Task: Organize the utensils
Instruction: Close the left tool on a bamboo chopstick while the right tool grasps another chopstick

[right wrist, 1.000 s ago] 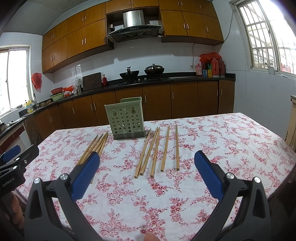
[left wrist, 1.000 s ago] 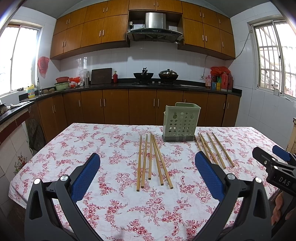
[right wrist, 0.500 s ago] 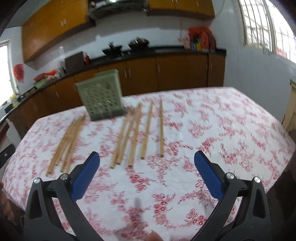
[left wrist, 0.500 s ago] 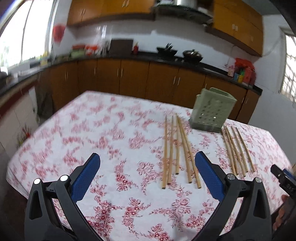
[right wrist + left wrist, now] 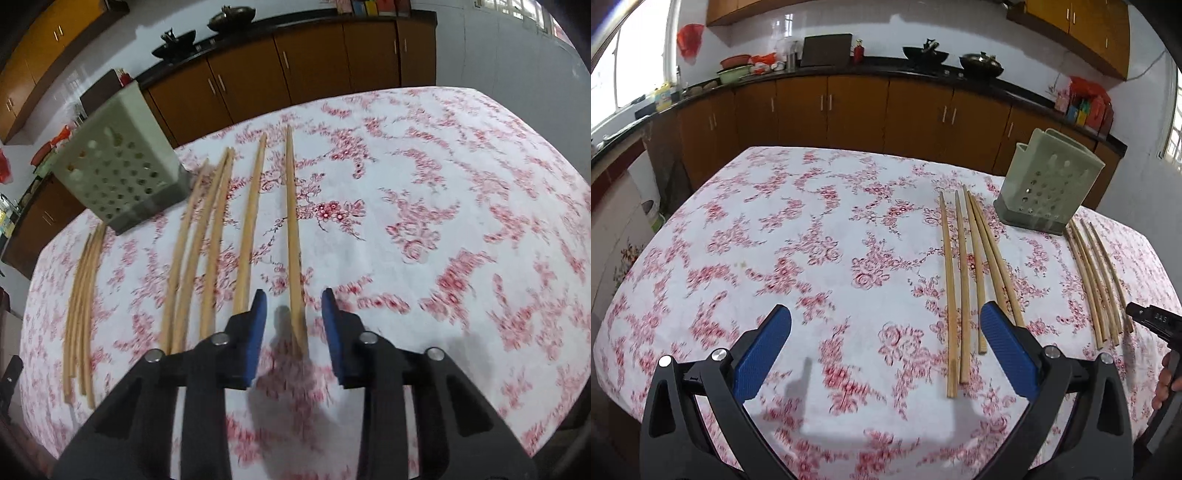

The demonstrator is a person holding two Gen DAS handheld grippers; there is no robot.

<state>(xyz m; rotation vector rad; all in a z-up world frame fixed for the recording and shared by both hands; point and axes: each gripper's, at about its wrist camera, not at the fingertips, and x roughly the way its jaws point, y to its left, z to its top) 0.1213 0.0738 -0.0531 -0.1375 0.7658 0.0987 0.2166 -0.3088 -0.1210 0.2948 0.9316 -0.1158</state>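
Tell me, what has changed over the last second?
The right gripper dropped toward the table and narrowed its jaws around the rightmost chopstick, not yet clamped. The left gripper dipped closer too, still wide open. Chopsticks and green holder haven't moved.

Daylit, motion-blurred, fisheye-warped edges

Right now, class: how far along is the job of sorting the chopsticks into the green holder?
Nothing looks done: no chopsticks show in the green holder, and both groups lie flat on the tablecloth. In hand: the right gripper straddles the rightmost chopstick, jaws narrowed but apparently not clamped. Left: every chopstick; the left gripper is open, holding nothing.
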